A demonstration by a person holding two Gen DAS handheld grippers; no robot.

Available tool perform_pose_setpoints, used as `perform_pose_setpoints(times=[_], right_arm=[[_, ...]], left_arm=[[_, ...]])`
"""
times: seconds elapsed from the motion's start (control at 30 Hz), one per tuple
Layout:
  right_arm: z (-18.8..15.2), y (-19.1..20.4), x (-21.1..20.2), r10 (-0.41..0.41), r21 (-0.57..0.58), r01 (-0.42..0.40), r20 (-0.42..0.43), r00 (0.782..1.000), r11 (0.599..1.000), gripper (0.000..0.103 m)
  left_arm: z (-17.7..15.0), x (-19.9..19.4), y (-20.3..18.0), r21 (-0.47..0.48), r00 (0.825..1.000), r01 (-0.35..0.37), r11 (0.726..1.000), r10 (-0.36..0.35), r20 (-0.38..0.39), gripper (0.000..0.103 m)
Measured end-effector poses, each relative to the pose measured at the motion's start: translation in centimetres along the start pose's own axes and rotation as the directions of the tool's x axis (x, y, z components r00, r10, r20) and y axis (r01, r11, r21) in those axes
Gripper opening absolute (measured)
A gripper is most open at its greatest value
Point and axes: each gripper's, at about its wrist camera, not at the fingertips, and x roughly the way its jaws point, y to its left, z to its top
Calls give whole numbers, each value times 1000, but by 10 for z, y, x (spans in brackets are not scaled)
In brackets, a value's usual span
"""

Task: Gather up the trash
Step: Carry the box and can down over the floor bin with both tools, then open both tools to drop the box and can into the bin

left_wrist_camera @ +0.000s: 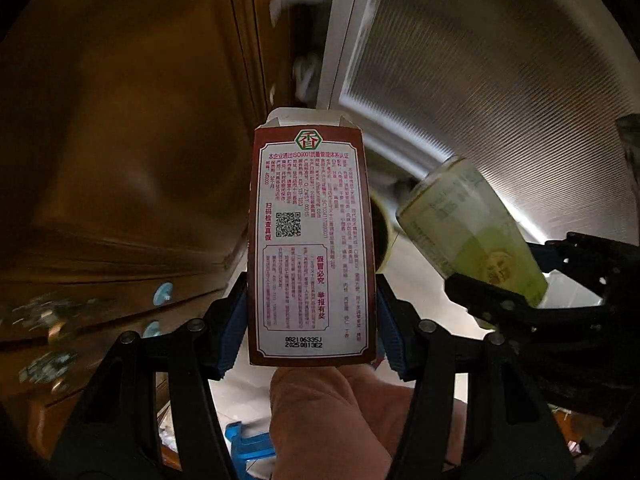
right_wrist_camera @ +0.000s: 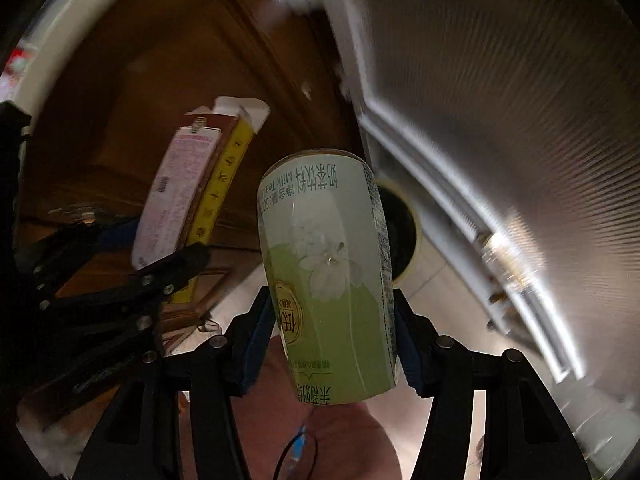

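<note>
Now the left tool [left_wrist_camera: 312, 320] clamps a printed carton [left_wrist_camera: 310, 240] at frame centre; the right tool [right_wrist_camera: 334, 336] grips a green cup [right_wrist_camera: 332, 280].

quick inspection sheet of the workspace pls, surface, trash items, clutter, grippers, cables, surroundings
surface: pale floor below, seen between the jaws; blurred.
job's things: brown and white printed carton, top flaps open; green milk tea cup, printing upside down in the right wrist view.
clutter: round dark-centred ring on the floor behind the cup, too blurred to name.
grippers: left gripper shut on the carton's sides; right gripper shut on the cup; both carried side by side.
cables: thin dark wire with a blue connector under the right gripper.
surroundings: brown wooden cabinet with metal handles to the left; ribbed pale panel in a white frame to the right.
</note>
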Motion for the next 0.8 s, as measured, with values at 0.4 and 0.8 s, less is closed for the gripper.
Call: perform_pose_setpoints(times=[0.4,0.8], right_arm=[[37,-51,171,-18,179,29,-62,998,983,60],[50,-93,214,24,267,-24,5,1000,963,78]], left_arm=[[18,150,-1,109,994,-24,994,36,-105,55],[14,180,10,131,988,-28,991,47,-144,79]])
